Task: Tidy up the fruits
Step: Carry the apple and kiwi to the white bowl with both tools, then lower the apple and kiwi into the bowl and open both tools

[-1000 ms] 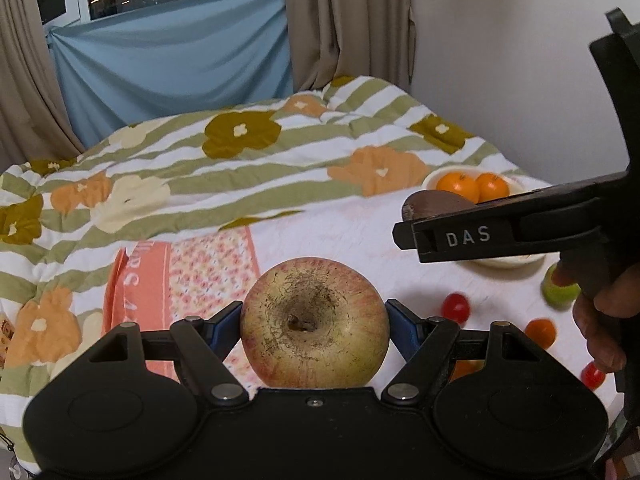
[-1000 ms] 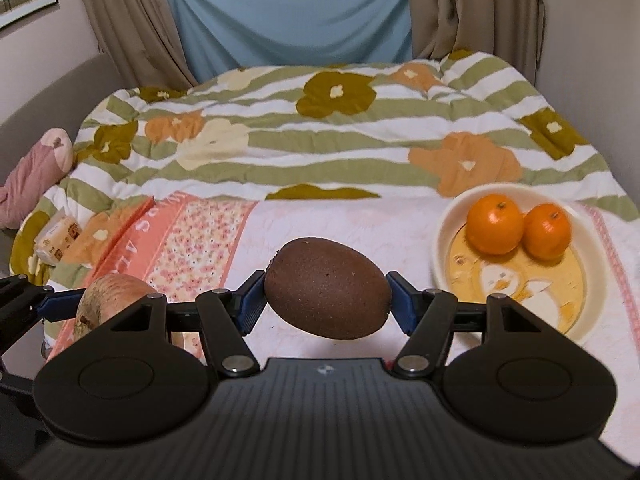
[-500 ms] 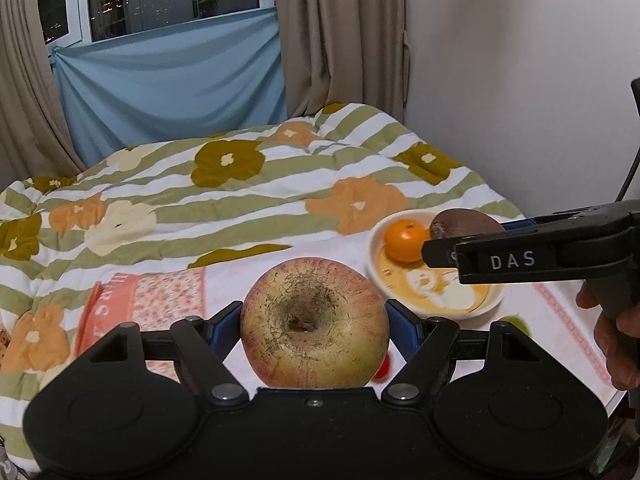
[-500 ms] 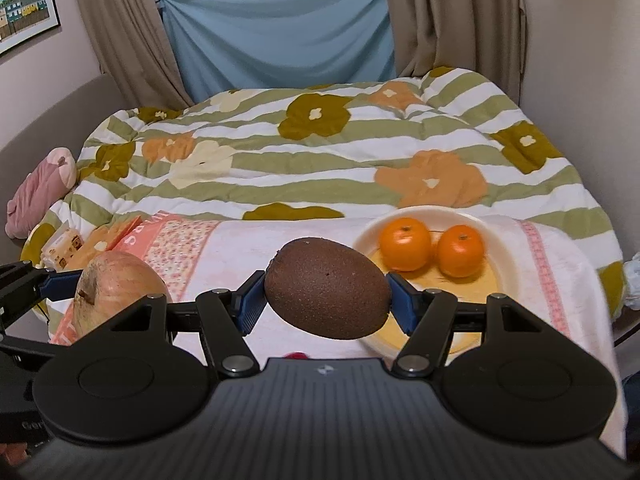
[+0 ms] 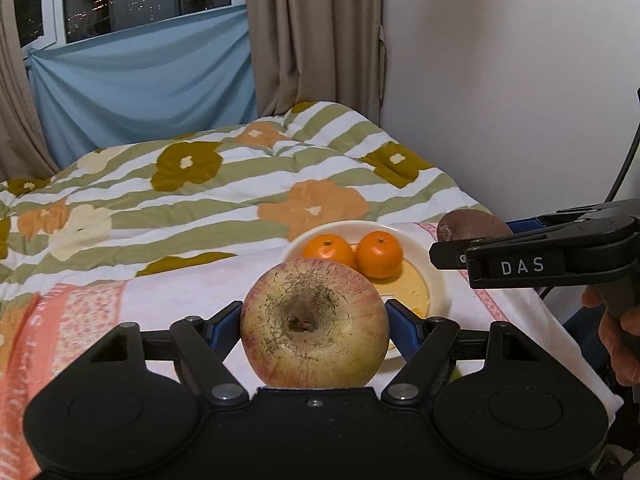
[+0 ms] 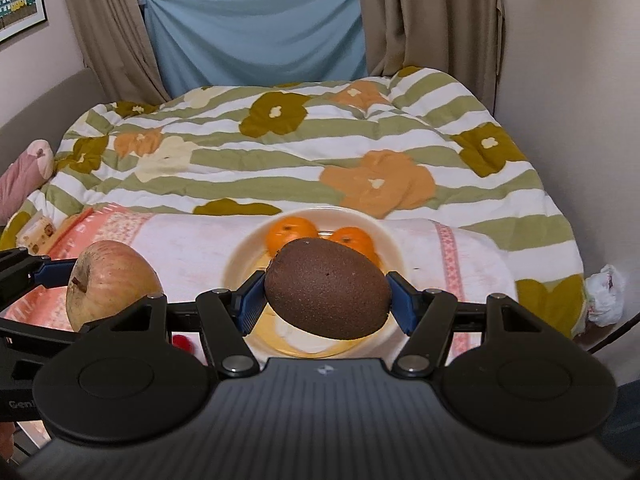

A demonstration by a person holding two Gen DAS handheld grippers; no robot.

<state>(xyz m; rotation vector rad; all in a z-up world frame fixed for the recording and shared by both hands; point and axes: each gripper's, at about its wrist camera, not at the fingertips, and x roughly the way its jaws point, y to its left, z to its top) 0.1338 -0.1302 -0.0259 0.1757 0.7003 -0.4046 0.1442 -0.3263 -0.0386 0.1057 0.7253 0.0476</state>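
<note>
Your right gripper [image 6: 326, 298] pinches the kiwi [image 6: 326, 290], directly above the plate [image 6: 240, 256]; your left gripper [image 5: 314, 326] clamps the apple [image 5: 314, 322], plate just beyond, to its right.

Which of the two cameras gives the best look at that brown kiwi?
The right wrist view: the kiwi sits whole and close between the right gripper pads. The left wrist view shows only its top poking up behind that gripper's black side.
</note>
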